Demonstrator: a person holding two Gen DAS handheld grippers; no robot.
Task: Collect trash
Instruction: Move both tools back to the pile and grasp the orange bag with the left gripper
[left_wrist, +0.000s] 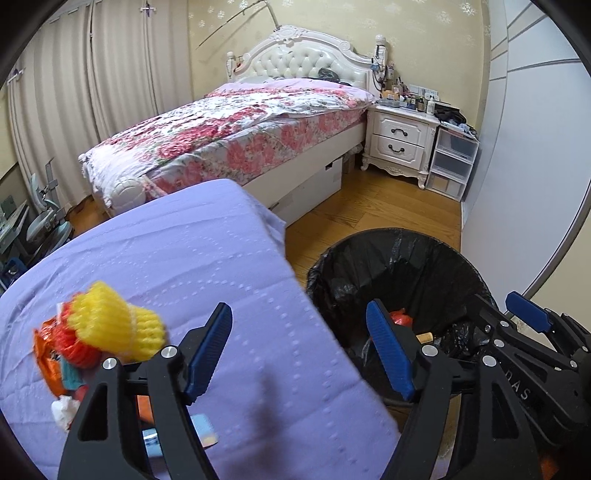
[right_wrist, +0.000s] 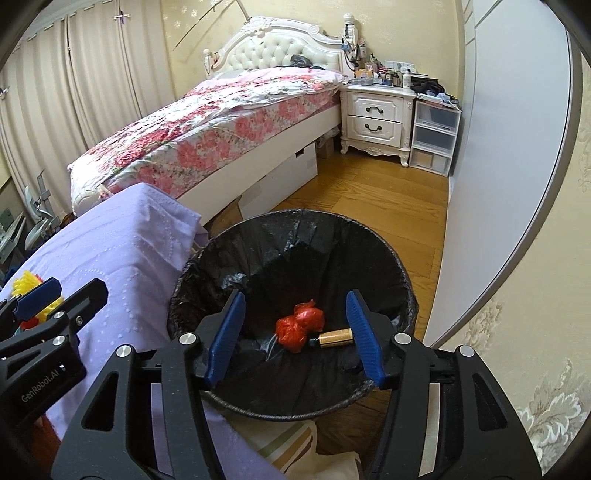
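A round bin with a black liner (right_wrist: 295, 236) stands on the floor beside a purple-covered surface (left_wrist: 184, 251). Inside lie a red crumpled bag (right_wrist: 300, 325) and a gold battery-like cylinder (right_wrist: 334, 336). My right gripper (right_wrist: 295, 338) is open and empty over the bin's mouth. My left gripper (left_wrist: 299, 354) is open and empty above the purple cover's right edge. Trash lies at its left: a yellow foam net (left_wrist: 114, 321), an orange net and wrapper (left_wrist: 51, 350), white paper (left_wrist: 64, 410) and a blue packet (left_wrist: 205, 430). The bin (left_wrist: 399, 266) and the right gripper's fingers (left_wrist: 526, 314) also show in the left wrist view.
A bed with a floral quilt (right_wrist: 207, 125) stands beyond. A white nightstand (right_wrist: 376, 118) and plastic drawers (right_wrist: 432, 136) stand at the back right. A grey wardrobe door (right_wrist: 509, 177) runs along the right. Wooden floor (right_wrist: 369, 192) lies between them.
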